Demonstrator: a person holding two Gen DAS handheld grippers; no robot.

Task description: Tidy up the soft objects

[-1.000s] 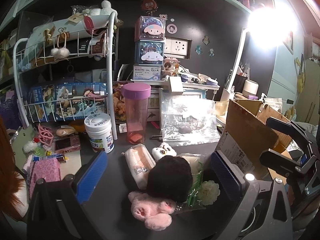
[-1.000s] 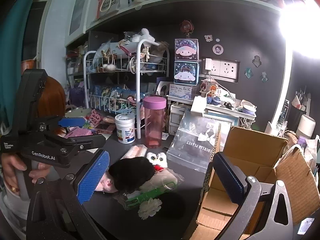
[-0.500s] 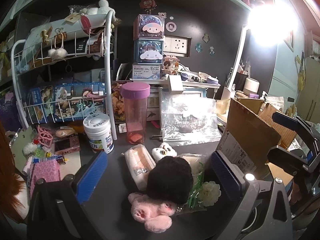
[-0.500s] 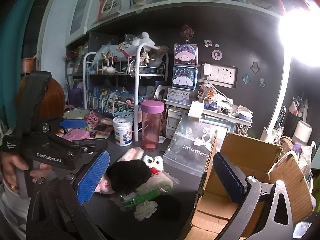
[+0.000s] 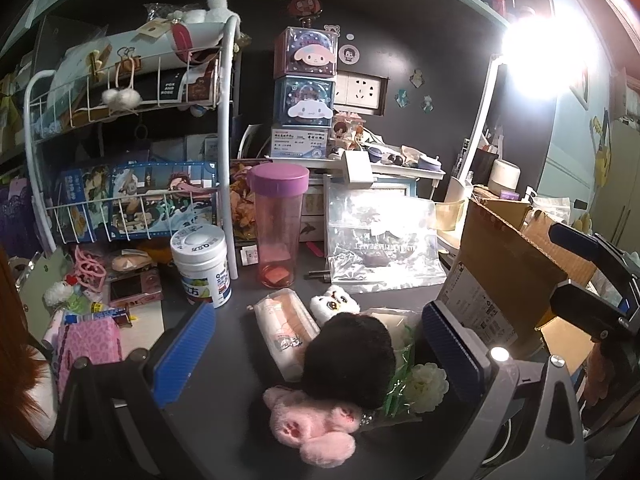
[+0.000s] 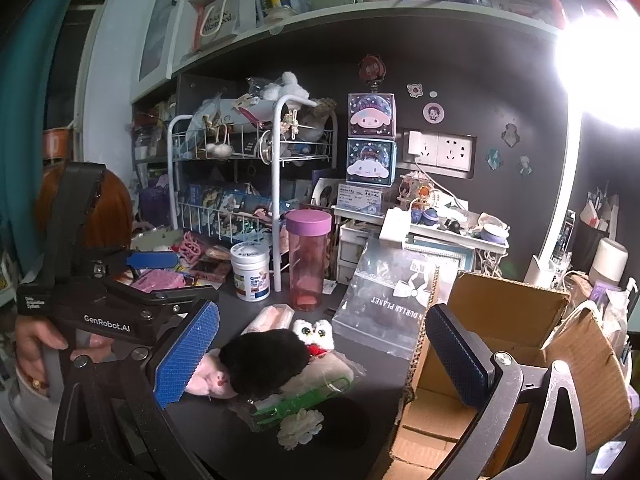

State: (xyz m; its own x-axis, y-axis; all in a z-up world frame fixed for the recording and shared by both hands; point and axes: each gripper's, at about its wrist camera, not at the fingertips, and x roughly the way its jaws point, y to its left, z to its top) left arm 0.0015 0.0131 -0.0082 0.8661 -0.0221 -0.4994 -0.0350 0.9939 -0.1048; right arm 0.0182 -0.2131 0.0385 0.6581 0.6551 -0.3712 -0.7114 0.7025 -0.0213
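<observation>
Left wrist view had your left gripper (image 5: 316, 344) hanging low over the pile with its blue pads spread wide, nothing between them being squeezed. The black fluffy toy (image 5: 350, 360) sat right in the gap, lying on top of a pink plush (image 5: 312, 432) with paw prints, so my guess is you were lined up to drop on the black one first since it was the top of the heap. A small white owl plush (image 5: 334, 300) was just behind it, next to a wrapped roll in clear plastic (image 5: 284, 328), and a white fabric flower (image 5: 428, 382) in a crinkly sleeve lay on the right.

Your right gripper (image 6: 320, 356) was also wide apart and holding nothing, parked up by the open cardboard box (image 6: 504, 312). That box sat just right of the pile with flaps up, which looked like the drop-off spot, though that's only my read.

Readable stuff: the left tool's body said "GenRobot.AI" (image 6: 106, 322) in the right wrist view. The clear zip bag (image 6: 388, 308) leaning behind the toys read "DURIAN PLANET", upside down from that angle. The white tub (image 5: 202, 264) had a label I couldn't make out properly. The pink tumbler (image 5: 278, 224) with purple lid showed no writing. The box had a printed shipping label (image 5: 476, 300), too small to read.
</observation>
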